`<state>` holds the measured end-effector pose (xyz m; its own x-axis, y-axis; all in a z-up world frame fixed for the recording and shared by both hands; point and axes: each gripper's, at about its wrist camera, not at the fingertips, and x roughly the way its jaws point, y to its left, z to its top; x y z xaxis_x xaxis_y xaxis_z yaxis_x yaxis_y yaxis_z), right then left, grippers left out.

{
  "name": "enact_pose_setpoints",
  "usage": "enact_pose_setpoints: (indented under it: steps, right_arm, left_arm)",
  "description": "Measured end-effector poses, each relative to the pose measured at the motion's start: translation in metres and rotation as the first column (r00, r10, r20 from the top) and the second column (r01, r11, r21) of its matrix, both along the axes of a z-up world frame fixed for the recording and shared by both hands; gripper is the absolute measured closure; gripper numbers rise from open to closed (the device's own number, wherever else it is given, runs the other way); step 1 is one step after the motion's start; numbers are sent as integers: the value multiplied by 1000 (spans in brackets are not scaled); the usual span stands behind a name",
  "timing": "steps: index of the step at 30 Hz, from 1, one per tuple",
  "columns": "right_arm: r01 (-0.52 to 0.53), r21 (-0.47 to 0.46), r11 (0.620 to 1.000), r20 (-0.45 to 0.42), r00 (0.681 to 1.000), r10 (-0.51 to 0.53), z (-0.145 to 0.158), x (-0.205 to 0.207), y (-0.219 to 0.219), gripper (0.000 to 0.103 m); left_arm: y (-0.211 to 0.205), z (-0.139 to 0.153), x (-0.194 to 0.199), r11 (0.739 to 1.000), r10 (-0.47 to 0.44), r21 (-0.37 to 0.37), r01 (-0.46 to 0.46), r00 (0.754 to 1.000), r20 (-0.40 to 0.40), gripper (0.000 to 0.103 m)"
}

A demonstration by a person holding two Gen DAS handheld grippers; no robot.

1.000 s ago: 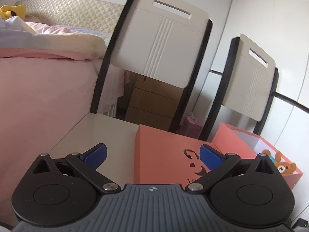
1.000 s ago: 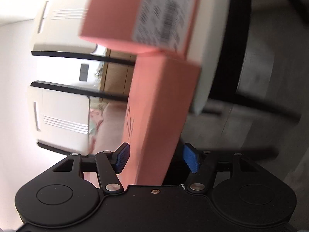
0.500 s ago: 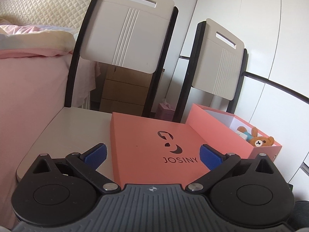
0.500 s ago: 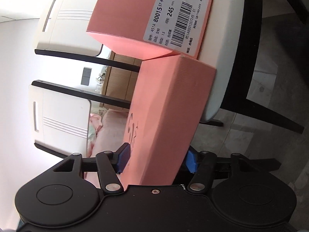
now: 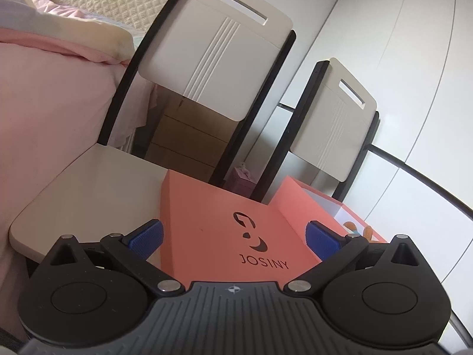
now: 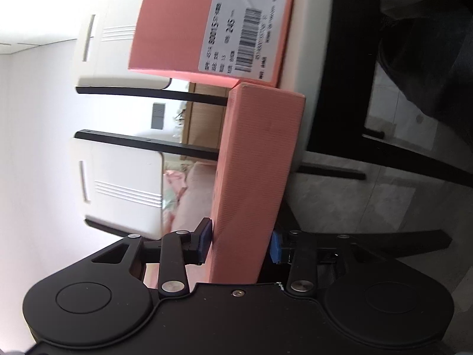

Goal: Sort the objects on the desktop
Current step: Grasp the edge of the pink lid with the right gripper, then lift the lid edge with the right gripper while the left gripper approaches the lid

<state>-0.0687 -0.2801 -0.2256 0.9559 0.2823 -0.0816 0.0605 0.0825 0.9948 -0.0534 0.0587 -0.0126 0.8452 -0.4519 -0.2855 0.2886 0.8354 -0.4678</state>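
A pink box lid [image 5: 224, 224] printed JOSINY lies flat on a cream chair seat [image 5: 97, 183]. Beside it on the right stands the open pink box [image 5: 298, 204] with a teddy bear [image 5: 359, 230] inside. My left gripper [image 5: 235, 238] hovers open over the lid's near end, its blue pads apart from it. The right wrist view is rolled on its side. There my right gripper [image 6: 241, 244] is shut on the lid [image 6: 254, 183], one pad on its top and one underneath. The box [image 6: 183, 29] with its barcode label [image 6: 245, 29] lies beyond.
Two cream chair backs [image 5: 212, 53] [image 5: 334, 130] with black frames rise behind the boxes. A bed with pink covers [image 5: 44, 94] fills the left. Wooden drawers [image 5: 183, 139] and a white wardrobe [image 5: 414, 88] stand behind. Grey floor tiles [image 6: 384, 195] show below the seat.
My right gripper's pads have closed onto the lid's edge. The left gripper has shifted and rolled a little above the lid and stays open.
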Motion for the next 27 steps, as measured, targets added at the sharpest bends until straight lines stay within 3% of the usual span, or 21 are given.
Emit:
enact_pose_setpoints:
  steps: [3, 7, 13, 17, 21, 27]
  right_arm:
    - [-12, 11, 1000, 7, 1000, 12, 0, -13, -3, 63]
    - [-28, -3, 1000, 19, 999, 28, 13, -40, -10, 64]
    - [-30, -3, 1000, 28, 999, 30, 18, -65, -13, 64]
    - [-28, -16, 999, 32, 999, 29, 17, -80, -13, 64]
    - [-19, -26, 999, 39, 999, 20, 16, -91, -10, 64]
    - [-1, -50, 999, 36, 999, 3, 17, -109, -16, 63]
  left_arm:
    - [4, 0, -2, 1000, 10, -14, -10, 1000, -5, 0]
    - [14, -1, -2, 996, 29, -85, -33, 998, -50, 0]
    - [21, -3, -13, 994, 29, -105, -40, 994, -104, 0]
    - [17, -4, -21, 998, -14, -62, 6, 991, -130, 0]
    - [12, -19, -16, 1000, -25, -6, 25, 977, -211, 0]
    - [14, -59, 0, 984, -149, -138, 110, 937, -317, 0]
